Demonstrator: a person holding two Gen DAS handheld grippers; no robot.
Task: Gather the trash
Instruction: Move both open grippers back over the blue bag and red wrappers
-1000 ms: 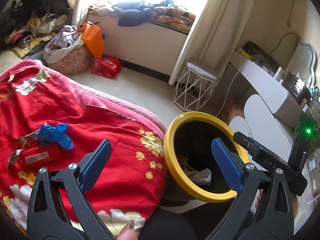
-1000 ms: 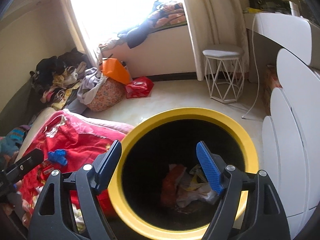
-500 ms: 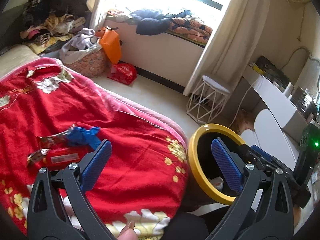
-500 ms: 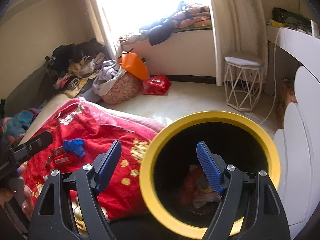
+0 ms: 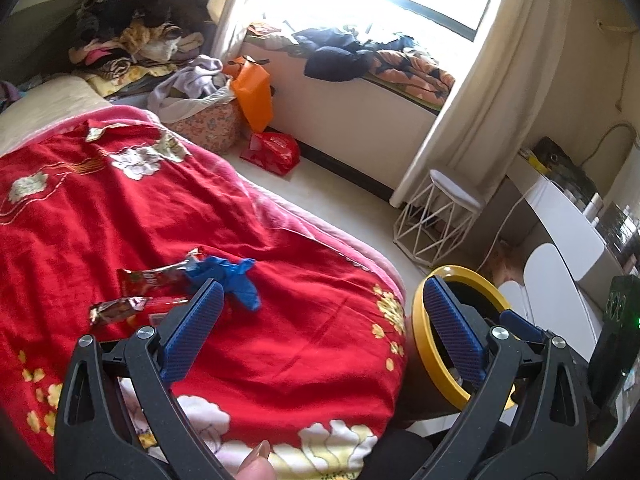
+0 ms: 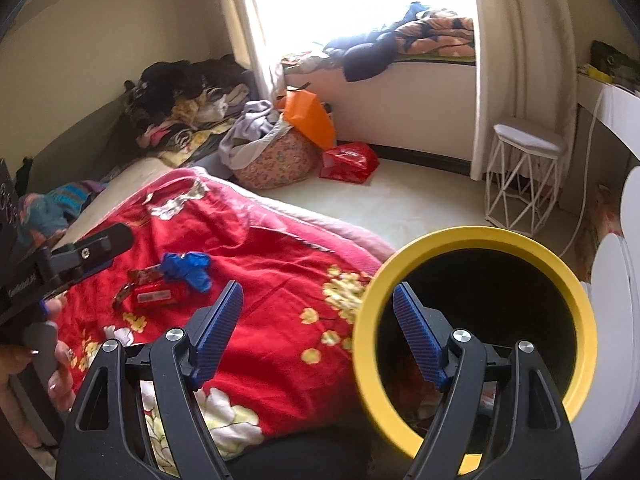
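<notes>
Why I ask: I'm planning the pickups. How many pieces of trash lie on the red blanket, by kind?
Crumpled blue glove: 1
Snack wrappers: 3, namely a dark red wrapper, a red packet and a small brown wrapper
Total: 4, all lying close together on the red blanket

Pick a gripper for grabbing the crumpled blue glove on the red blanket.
Left gripper, probably: the crumpled blue glove lies just past its open jaws. The right gripper sits farther off, beside the yellow-rimmed bin.
</notes>
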